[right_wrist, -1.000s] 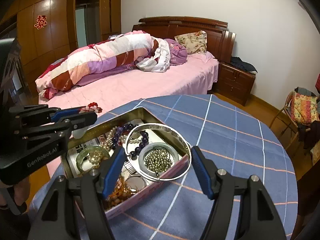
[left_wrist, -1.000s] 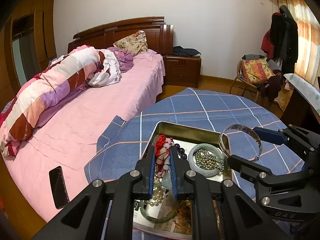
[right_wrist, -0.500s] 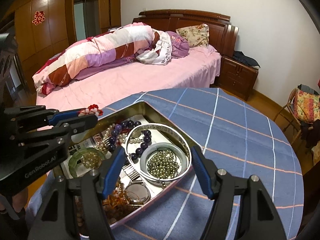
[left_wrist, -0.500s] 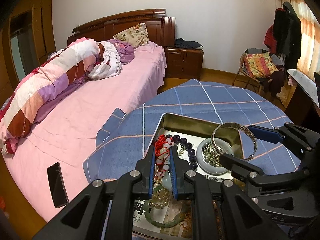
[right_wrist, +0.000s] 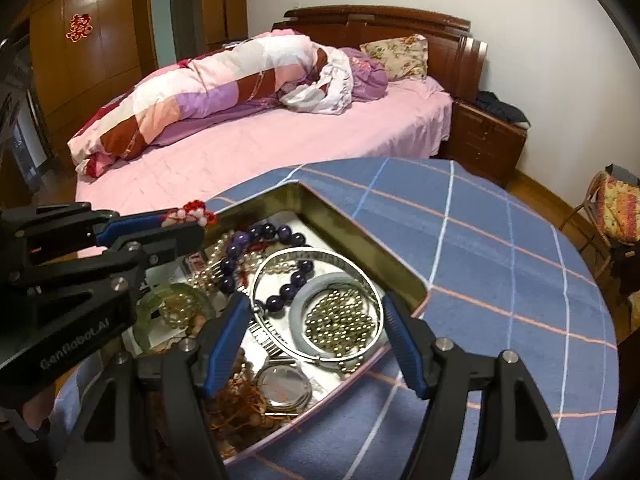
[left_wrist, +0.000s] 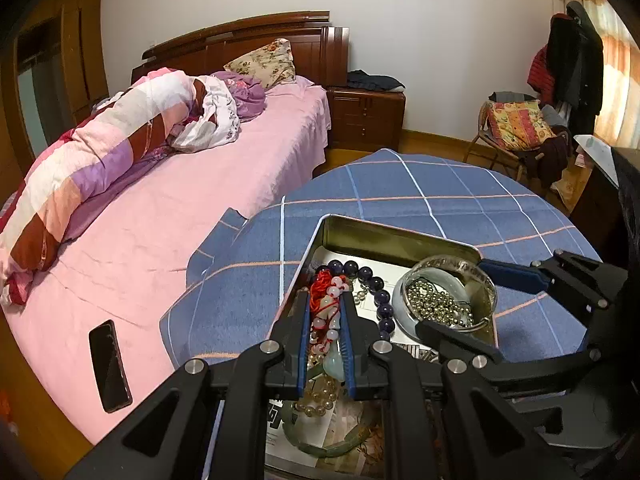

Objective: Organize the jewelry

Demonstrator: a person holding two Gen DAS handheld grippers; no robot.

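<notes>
1. Your left gripper (left_wrist: 326, 320) is clamped narrow on a red-corded bead strand (left_wrist: 325, 300). The strand runs lengthwise between the fingers, red knot at the far tips, pale pendant hanging at the near end.
2. That strand hangs over the left side of the open metal tin (left_wrist: 394, 236), just above the loose jewelry. The tin sits on the blue checked tablecloth (left_wrist: 420, 188).
3. Your right gripper (right_wrist: 316, 320) is spread wide and holds nothing. Its fingers straddle the silver bangle (right_wrist: 320, 256), which lies tilted in the tin over the pale jade bangle (right_wrist: 298, 304) filled with small metal beads (right_wrist: 340, 320).
4. The silver bangle's flat ring lies across the gap between your right fingers, so the right hand is the nearer one to it.
5. Your left hand comes in low from the near left, pointing far; your right hand angles down over the tin's right half.
</notes>
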